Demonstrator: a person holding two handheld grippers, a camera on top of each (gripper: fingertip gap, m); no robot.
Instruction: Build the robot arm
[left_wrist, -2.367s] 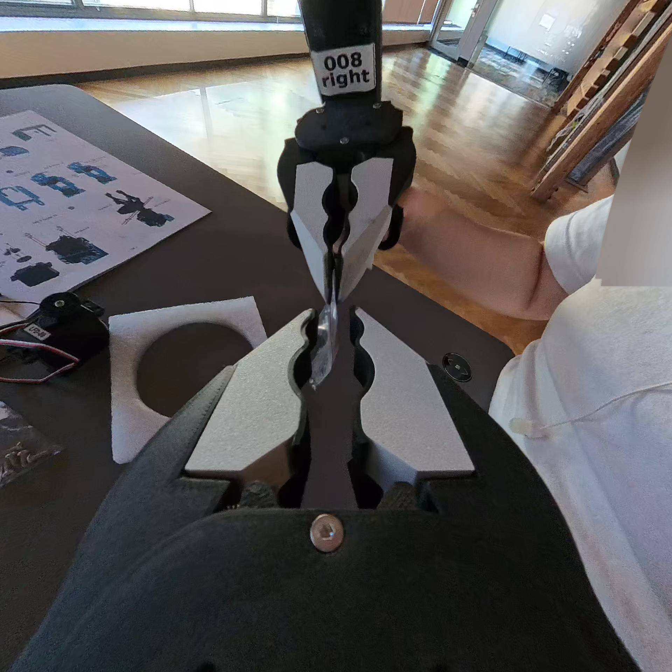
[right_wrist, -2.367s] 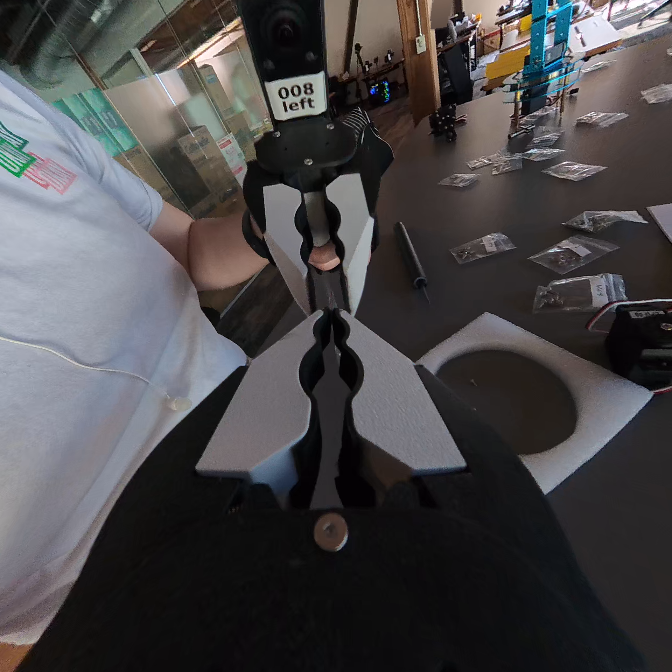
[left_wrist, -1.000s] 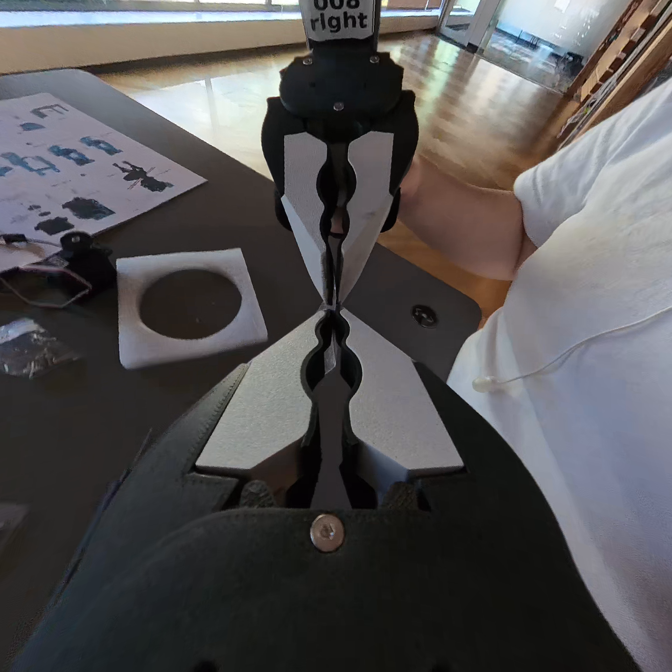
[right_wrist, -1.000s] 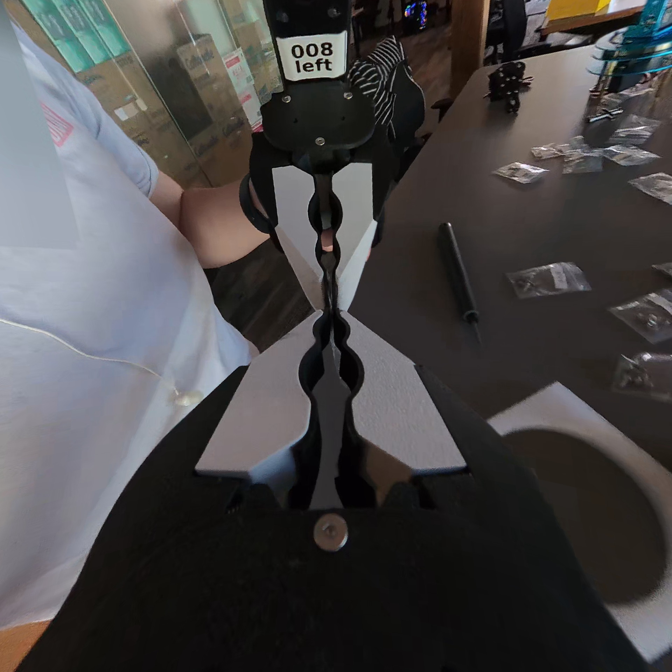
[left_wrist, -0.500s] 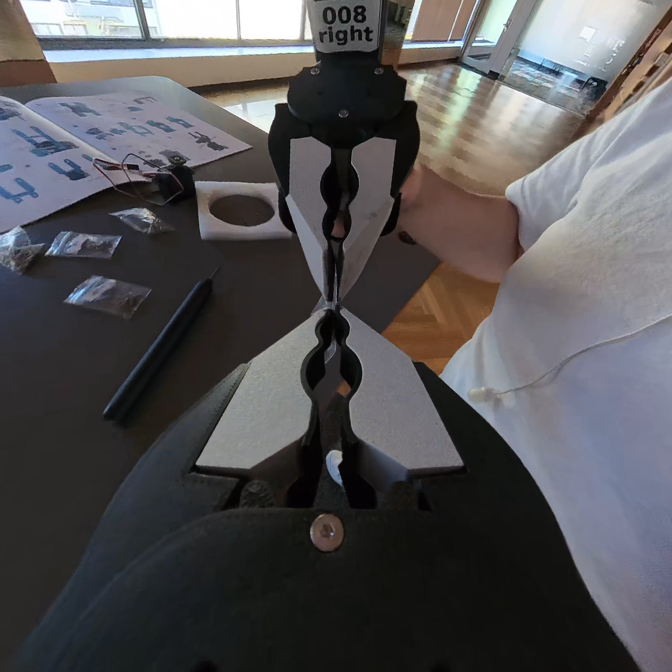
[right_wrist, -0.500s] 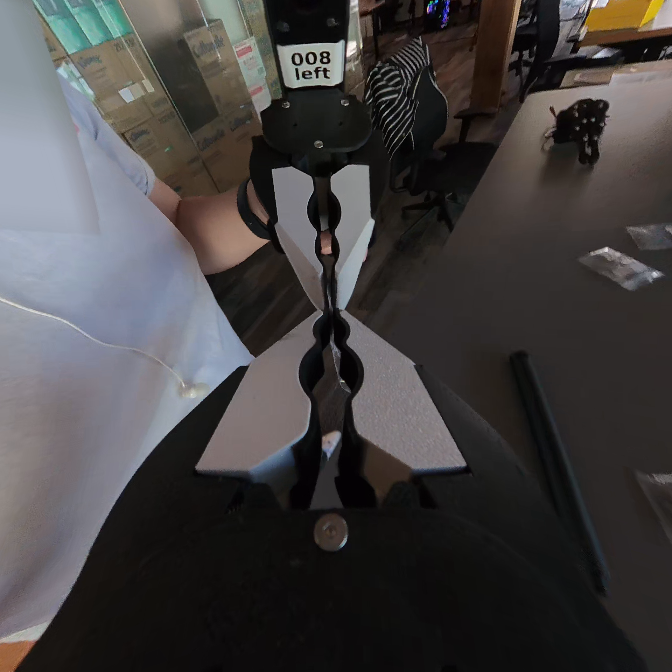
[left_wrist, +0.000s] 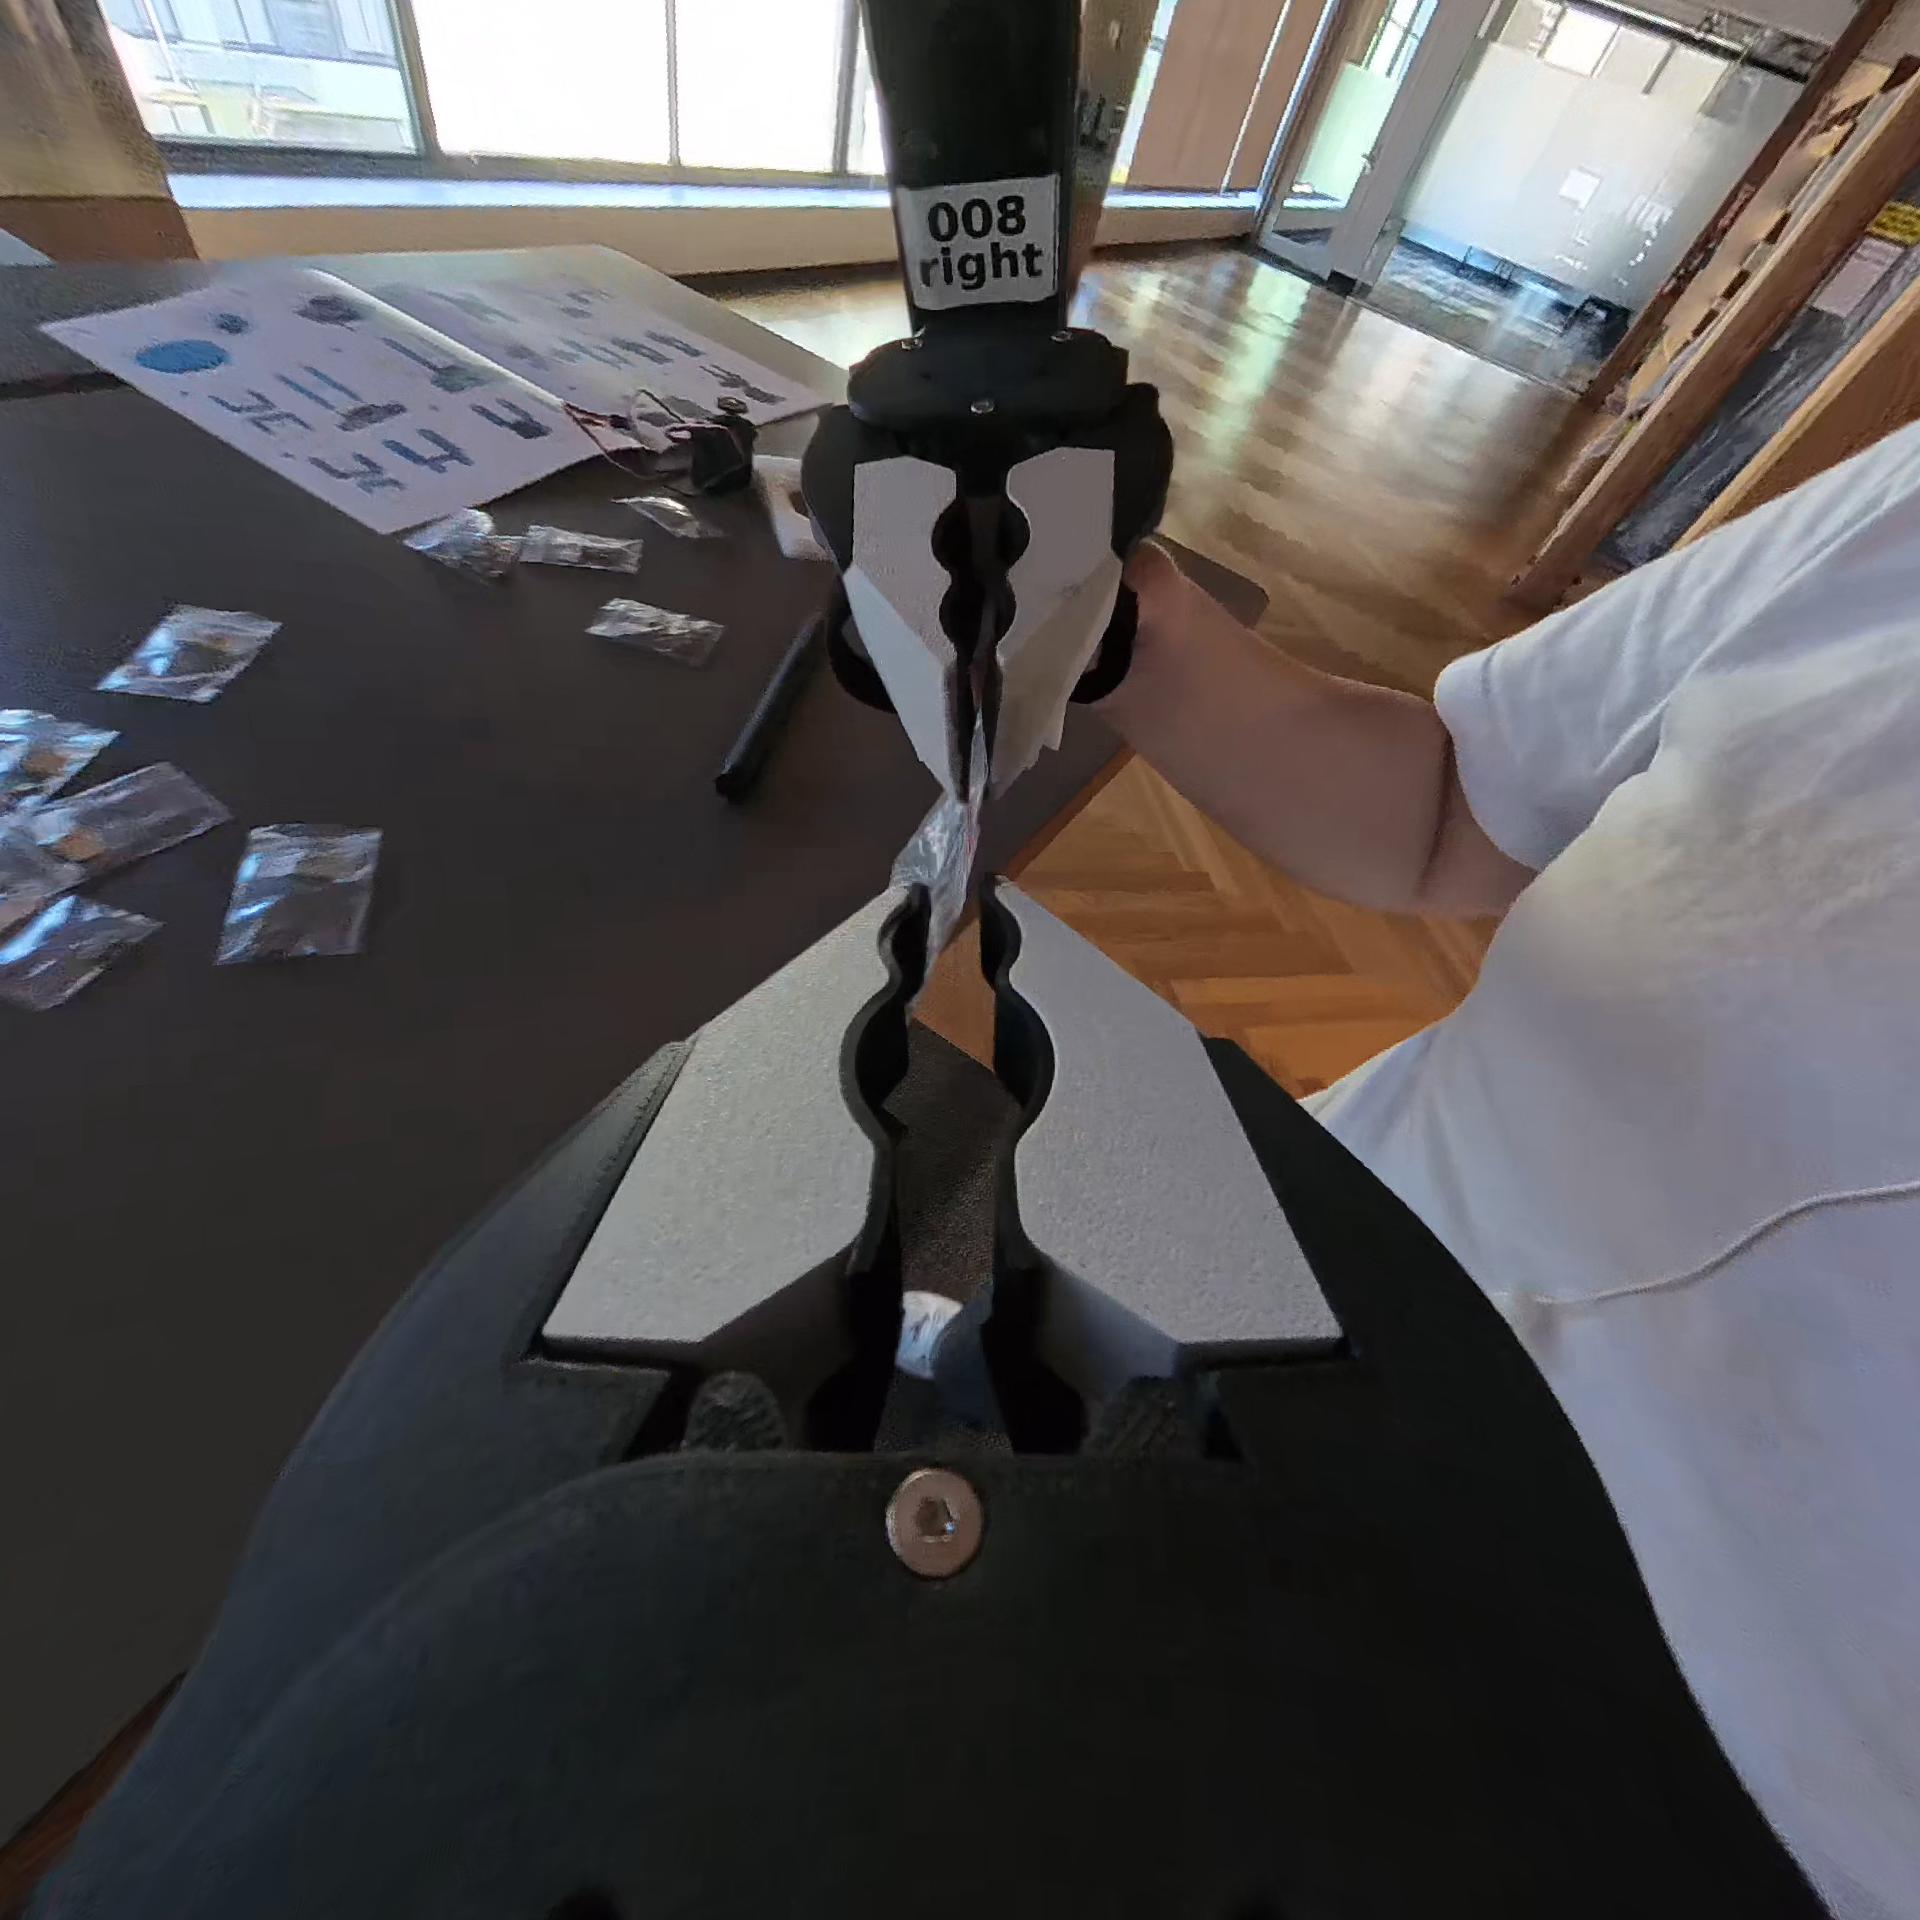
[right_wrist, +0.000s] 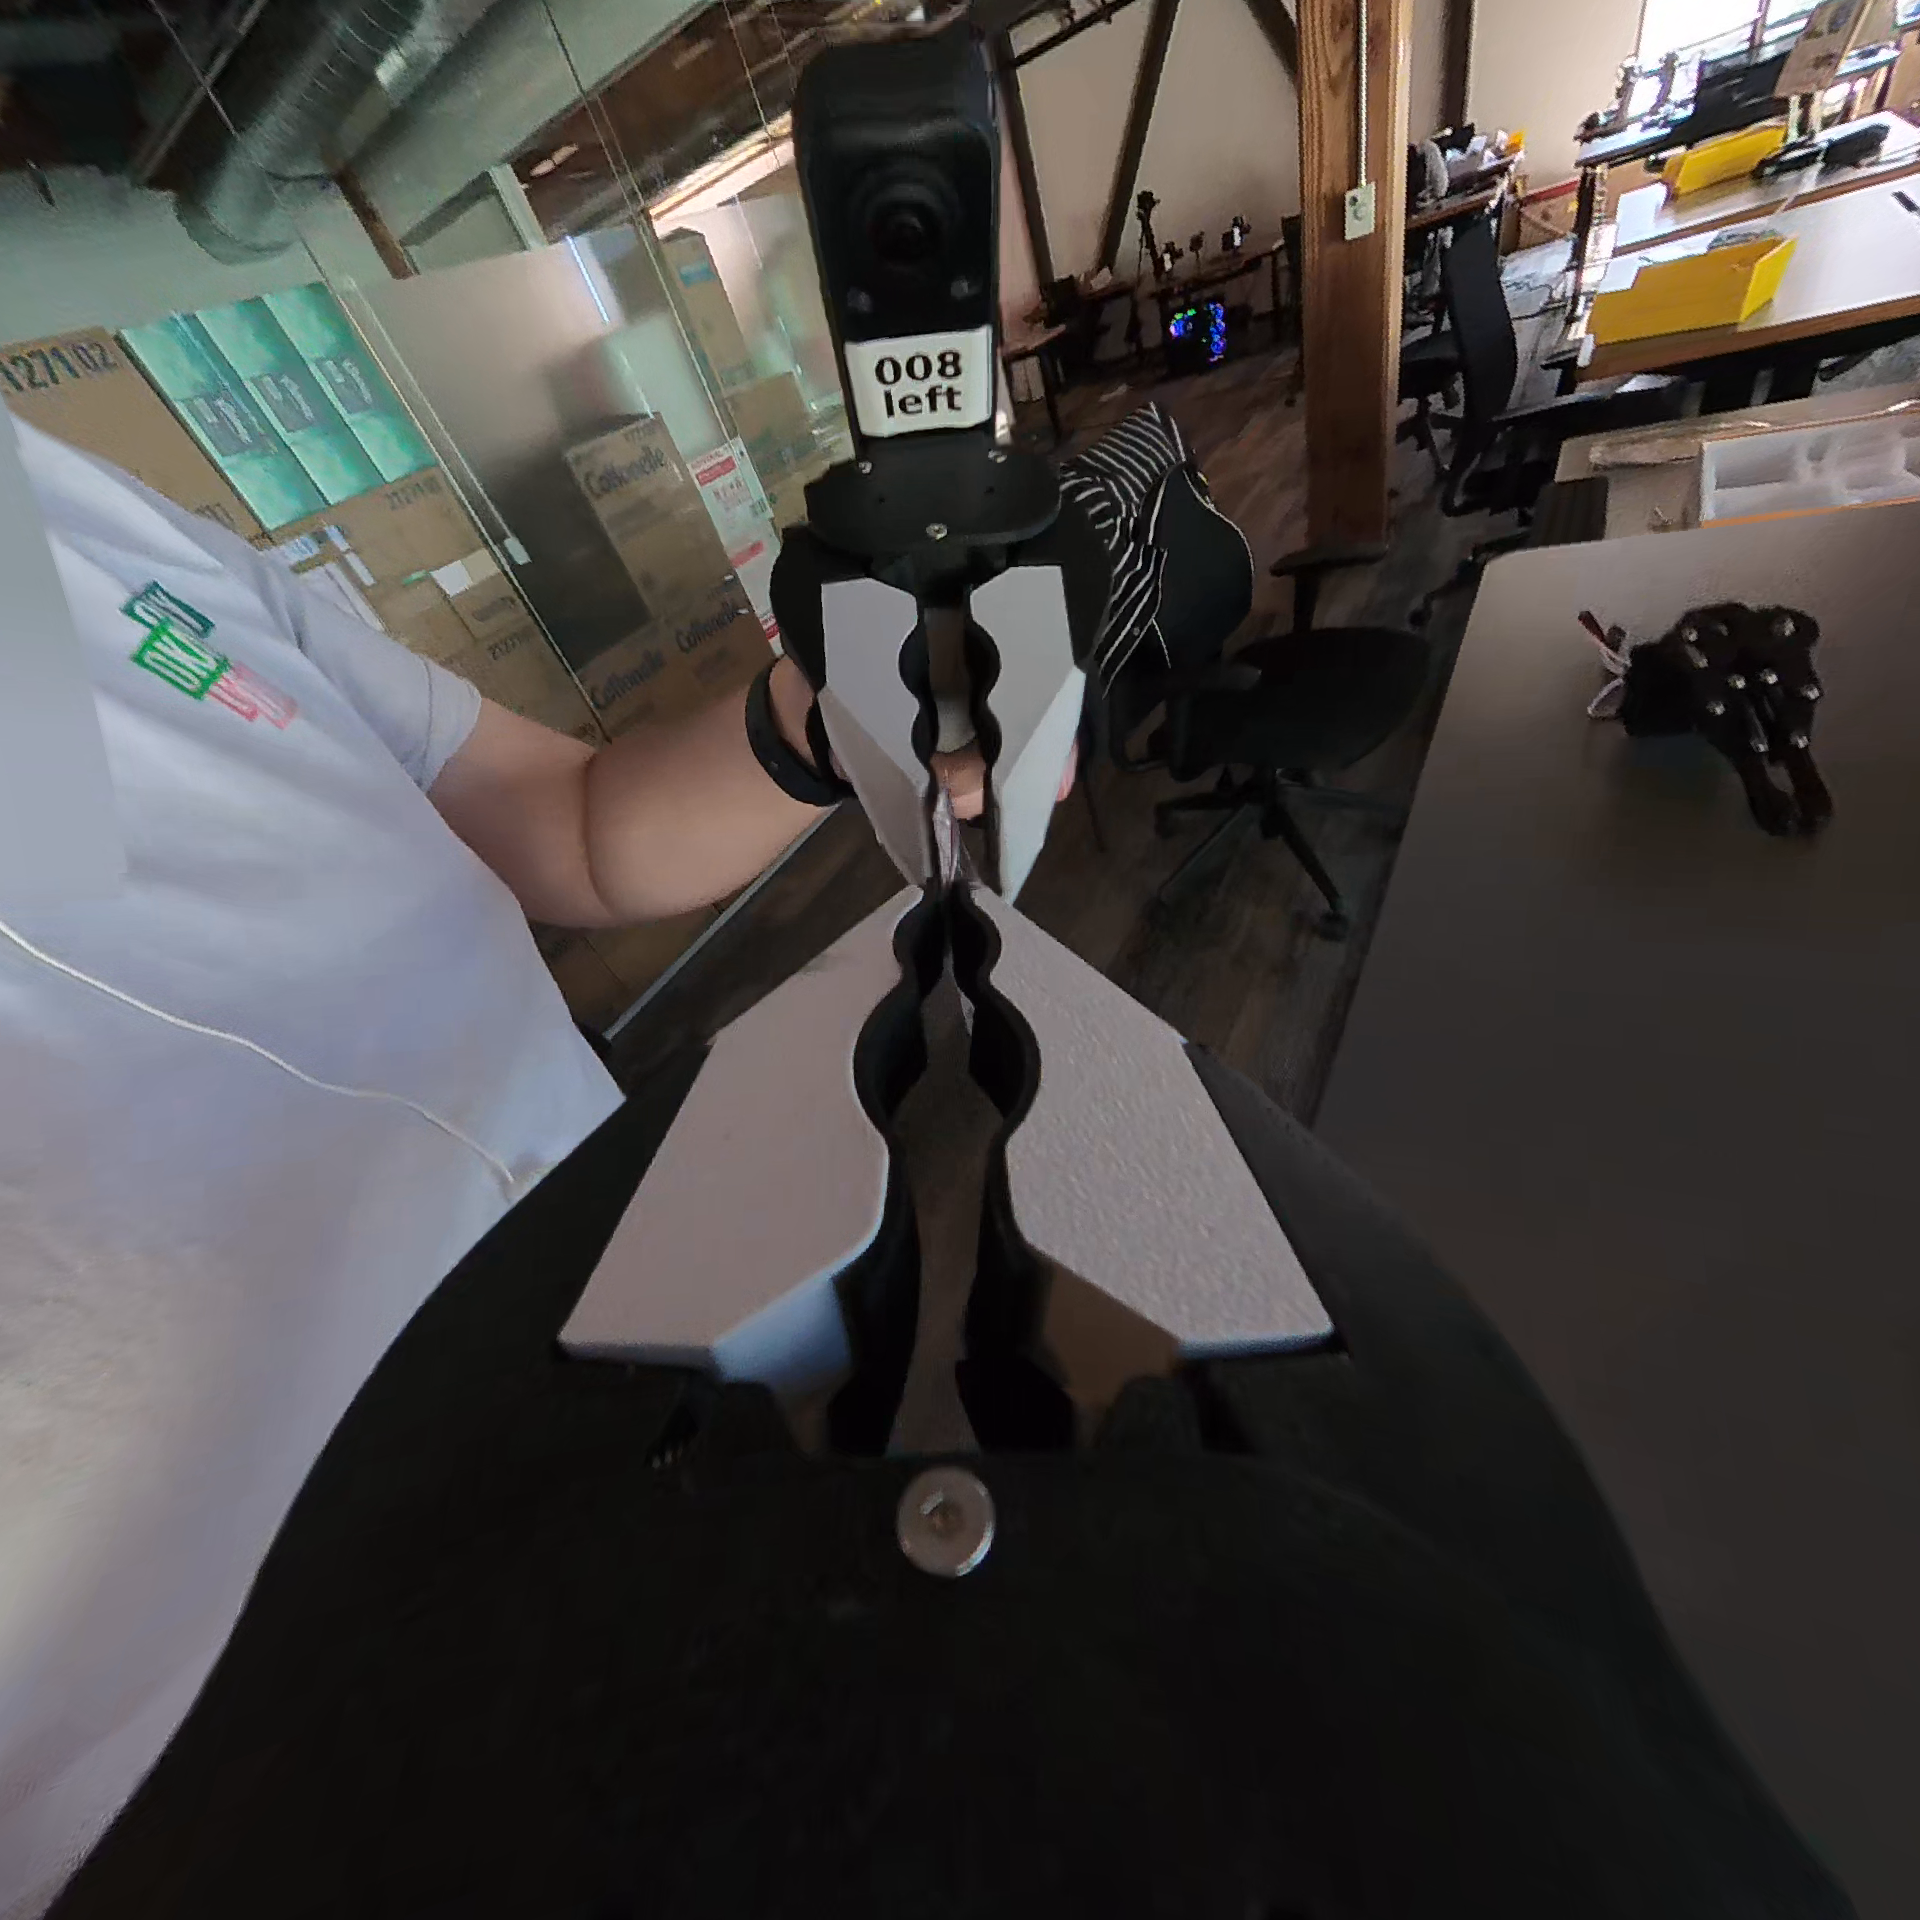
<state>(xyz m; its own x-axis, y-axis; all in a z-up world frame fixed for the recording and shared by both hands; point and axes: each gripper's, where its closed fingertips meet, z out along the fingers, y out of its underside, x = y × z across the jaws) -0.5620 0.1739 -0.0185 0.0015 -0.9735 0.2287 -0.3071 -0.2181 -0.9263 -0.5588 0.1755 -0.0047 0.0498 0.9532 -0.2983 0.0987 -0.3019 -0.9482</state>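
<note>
Much of the little bag stays out of sight

The small clear bag is crumpled between the two gripper tips, its contents too small to tell. The packets on the dark table run off the left edge. The open booklet is blurred, and a black pen is half hidden behind the right gripper.

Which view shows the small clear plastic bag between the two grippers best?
The left wrist view: the small clear bag hangs crumpled from the right gripper. The right wrist view shows only a sliver.
</note>
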